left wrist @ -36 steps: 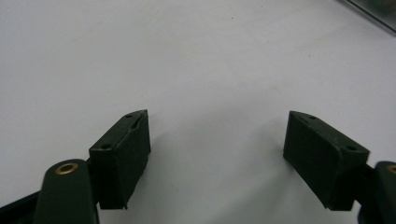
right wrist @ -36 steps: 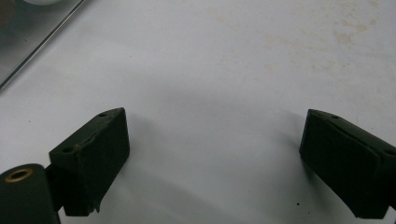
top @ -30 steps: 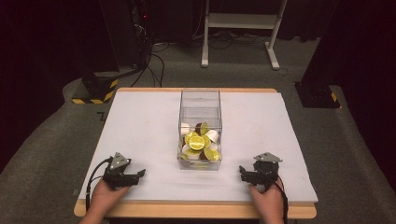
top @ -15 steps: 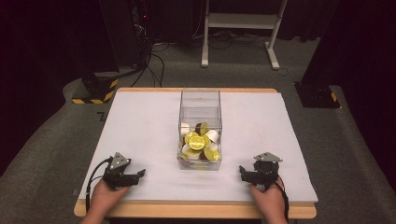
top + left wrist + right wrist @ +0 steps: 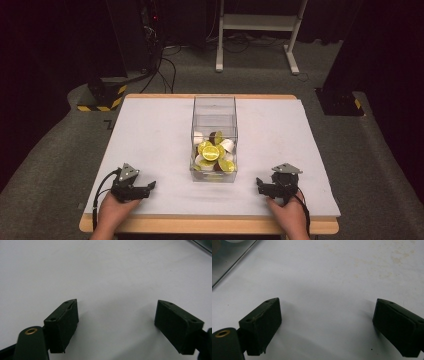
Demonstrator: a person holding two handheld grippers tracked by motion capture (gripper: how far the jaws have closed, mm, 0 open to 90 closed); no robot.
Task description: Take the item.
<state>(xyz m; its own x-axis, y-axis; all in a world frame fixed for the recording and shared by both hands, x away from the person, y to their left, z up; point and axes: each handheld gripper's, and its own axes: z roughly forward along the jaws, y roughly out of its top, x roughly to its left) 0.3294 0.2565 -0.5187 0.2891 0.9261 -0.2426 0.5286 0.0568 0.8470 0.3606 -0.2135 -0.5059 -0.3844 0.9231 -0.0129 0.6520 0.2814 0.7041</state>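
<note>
The clear box stands upright in the middle of the worktop, slightly nearer the near edge than the far one. Its lower part holds a loose heap of capsules, some with yellow-green tops, some white, one or two dark; the upper part of the box looks empty. No capsule lies on the worktop outside it.

The left tool rests near the near-left corner, held in the person's left hand, pointing right toward the box but well apart from it. Its jaws have just been opening and now stand wide, with nothing but bare white surface between them in the left gripper view; a corner of the box just shows at the far right there.

The right tool rests near the near-right corner in the right hand, pointing left toward the box, also well apart from it. In the right gripper view its jaws are spread wide and hold nothing; the worktop beyond them carries faint stains.

As a judgement, the handling has not begun: both tools sit parked at the near edge, the box untouched, so the reach to the box and whatever is to be done with the capsules is all left to do.
</note>
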